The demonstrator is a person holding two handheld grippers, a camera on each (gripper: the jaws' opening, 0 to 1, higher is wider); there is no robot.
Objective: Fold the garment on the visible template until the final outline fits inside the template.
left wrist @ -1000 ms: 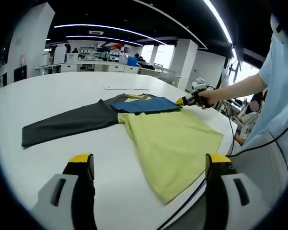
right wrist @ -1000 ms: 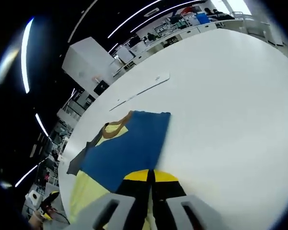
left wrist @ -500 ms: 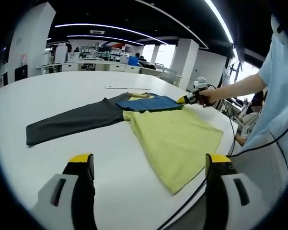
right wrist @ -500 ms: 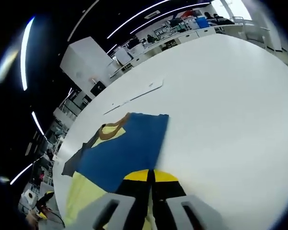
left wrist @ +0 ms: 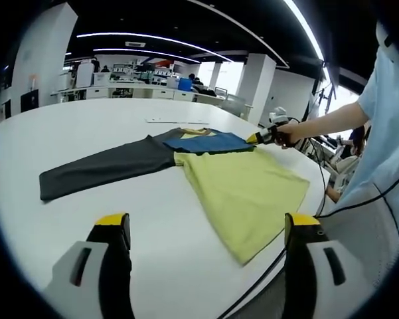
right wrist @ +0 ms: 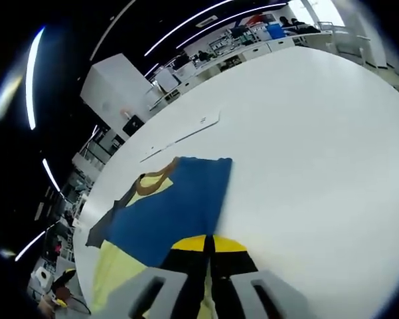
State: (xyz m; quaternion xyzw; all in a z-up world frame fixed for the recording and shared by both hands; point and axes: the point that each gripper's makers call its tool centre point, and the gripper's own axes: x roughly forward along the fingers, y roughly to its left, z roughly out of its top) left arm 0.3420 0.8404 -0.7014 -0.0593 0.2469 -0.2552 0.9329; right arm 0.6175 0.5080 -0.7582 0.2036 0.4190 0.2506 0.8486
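The left gripper (left wrist: 207, 229) hangs over the near counter (left wrist: 86, 126) with jaws wide apart, gripping nothing. The shirt (left wrist: 242, 186) lies flat ahead of them, yellow body toward the right jaw, dark sleeve stretched leftward. The right gripper (right wrist: 210, 247) has its jaws pressed together on the blue sleeve (right wrist: 176, 209), folded over the shirt. In the left gripper view it pinches the shirt's far edge, a hand (left wrist: 289, 135) behind it.
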